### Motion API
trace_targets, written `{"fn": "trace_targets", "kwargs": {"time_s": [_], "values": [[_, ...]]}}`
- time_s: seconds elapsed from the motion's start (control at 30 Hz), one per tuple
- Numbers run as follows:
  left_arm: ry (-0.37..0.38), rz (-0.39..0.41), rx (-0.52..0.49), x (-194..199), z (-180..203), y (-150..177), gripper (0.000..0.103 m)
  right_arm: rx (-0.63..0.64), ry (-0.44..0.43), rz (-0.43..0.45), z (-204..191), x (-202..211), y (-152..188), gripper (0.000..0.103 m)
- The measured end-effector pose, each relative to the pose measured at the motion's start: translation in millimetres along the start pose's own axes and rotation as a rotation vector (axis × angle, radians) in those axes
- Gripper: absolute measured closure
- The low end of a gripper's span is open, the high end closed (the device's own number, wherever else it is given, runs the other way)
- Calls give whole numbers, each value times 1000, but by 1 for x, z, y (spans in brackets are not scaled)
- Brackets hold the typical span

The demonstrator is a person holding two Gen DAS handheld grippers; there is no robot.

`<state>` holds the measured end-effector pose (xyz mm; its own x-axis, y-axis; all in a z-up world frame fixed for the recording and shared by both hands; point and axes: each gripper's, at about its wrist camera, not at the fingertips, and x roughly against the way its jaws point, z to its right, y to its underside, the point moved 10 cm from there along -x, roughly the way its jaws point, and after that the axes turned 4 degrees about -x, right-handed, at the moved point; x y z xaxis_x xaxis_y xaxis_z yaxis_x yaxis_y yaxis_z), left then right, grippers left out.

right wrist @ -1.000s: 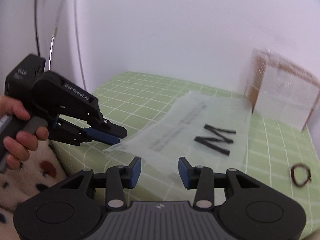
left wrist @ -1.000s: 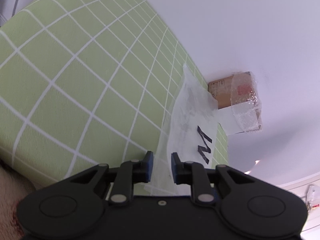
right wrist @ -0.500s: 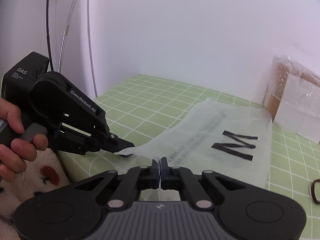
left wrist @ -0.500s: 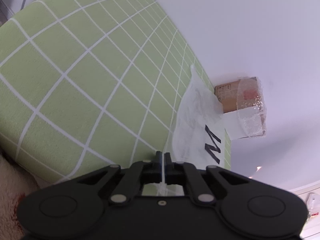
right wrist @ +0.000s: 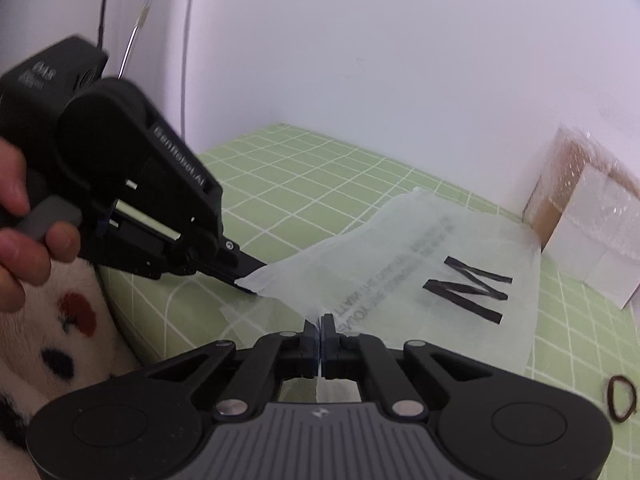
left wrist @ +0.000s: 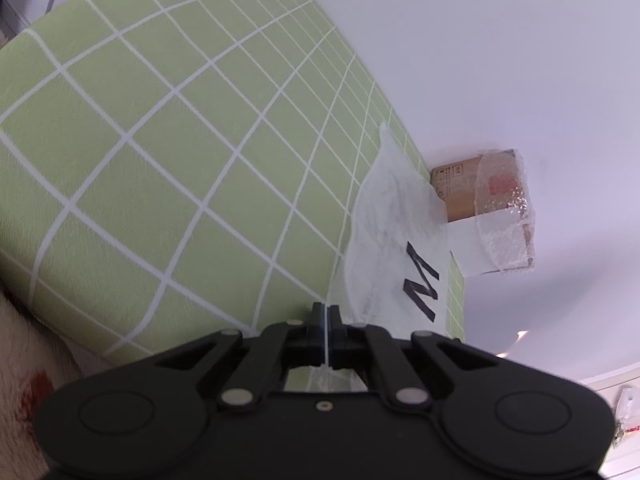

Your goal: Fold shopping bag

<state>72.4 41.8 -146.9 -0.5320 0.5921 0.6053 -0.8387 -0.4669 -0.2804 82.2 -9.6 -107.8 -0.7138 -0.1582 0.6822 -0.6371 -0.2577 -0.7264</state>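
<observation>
Both grippers' fingers are pinched fully closed on the near edge of the bag (right wrist: pixel 404 268): left gripper (left wrist: pixel 326 312) at its corner, right gripper (right wrist: pixel 321 322) beside it; the bag lies on the green table (right wrist: pixel 280 176).

You face a plain white wall (right wrist: pixel 360 60) meeting a surface under a green, white-gridded cloth (left wrist: pixel 160 140); a plastic-wrapped cardboard box (right wrist: pixel 588 216) leans against that wall

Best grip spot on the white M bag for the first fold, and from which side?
The near edge of the shopping bag, from the table's front side, one corner per gripper. It lies flat and thin, so only an edge can be pinched. Left gripper and right gripper both have jaws shut there, edge lifted.
</observation>
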Motion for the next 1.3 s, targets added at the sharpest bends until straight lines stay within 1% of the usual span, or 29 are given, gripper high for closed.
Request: {"fn": "trace_targets", "kwargs": {"time_s": [0.1, 0.17, 0.23, 0.3, 0.33, 0.37, 0.47, 0.53, 0.63, 0.73, 0.8, 0.83, 0.9, 0.93, 0.97, 1.03, 1.13, 1.2, 1.23, 1.27, 1.3], "values": [[-31, 35, -61, 11, 6, -2, 100, -14, -10, -3, 2, -1, 0, 102], [-7, 97, -89, 26, 13, -11, 99, -20, -12, -5, 2, -1, -1, 102], [40, 156, -119, 42, 21, -21, 95, -22, -13, -5, 3, -2, -1, 102], [95, 136, -181, 45, 34, -23, 93, -20, -13, -7, 3, -2, -1, 102], [108, 108, -217, 41, 41, -19, 93, -16, -10, -9, 3, -2, -2, 102], [120, 80, -253, 37, 48, -16, 93, -8, -6, -10, 2, -2, -1, 102], [126, 13, -311, 15, 61, -5, 93, 15, 4, -11, 0, -2, -1, 102], [114, -26, -315, 0, 61, -1, 93, 18, 4, -11, 0, -2, 0, 102], [51, -56, -311, -21, 50, 0, 94, 17, 3, -15, 0, -1, 0, 101], [54, -61, -255, -25, 38, -1, 95, 6, -1, -20, 1, -1, 0, 99], [17, -64, -257, -26, 31, 1, 96, -7, -6, -22, 2, -1, 1, 99], [9, -59, -254, -27, 28, 1, 99, -19, -15, -25, 3, 0, 1, 97], [6, -50, -242, -28, 26, 2, 99, -37, -29, -37, 4, 3, 2, 92], [7, -50, -237, -26, 24, 1, 101, -49, -41, -47, 5, 6, 3, 87], [8, -50, -231, -26, 23, 1, 101, -69, -55, -54, 7, 11, 4, 85], [5, -49, -238, -25, 22, 1, 101, -120, -86, -54, 14, 25, 4, 85], [-5, -45, -252, -24, 24, 0, 101, -224, -137, 1, 34, 57, -2, 83], [-16, -39, -274, -23, 26, 1, 101, -309, -138, 57, 51, 73, -8, 78], [-18, -34, -275, -23, 27, 1, 101, -350, -110, 83, 61, 75, -9, 73], [-19, -31, -274, -23, 27, 1, 101, -395, -68, 111, 74, 76, -10, 73], [-18, -26, -271, -23, 27, 1, 101, -411, -39, 118, 81, 73, -9, 73]]}}
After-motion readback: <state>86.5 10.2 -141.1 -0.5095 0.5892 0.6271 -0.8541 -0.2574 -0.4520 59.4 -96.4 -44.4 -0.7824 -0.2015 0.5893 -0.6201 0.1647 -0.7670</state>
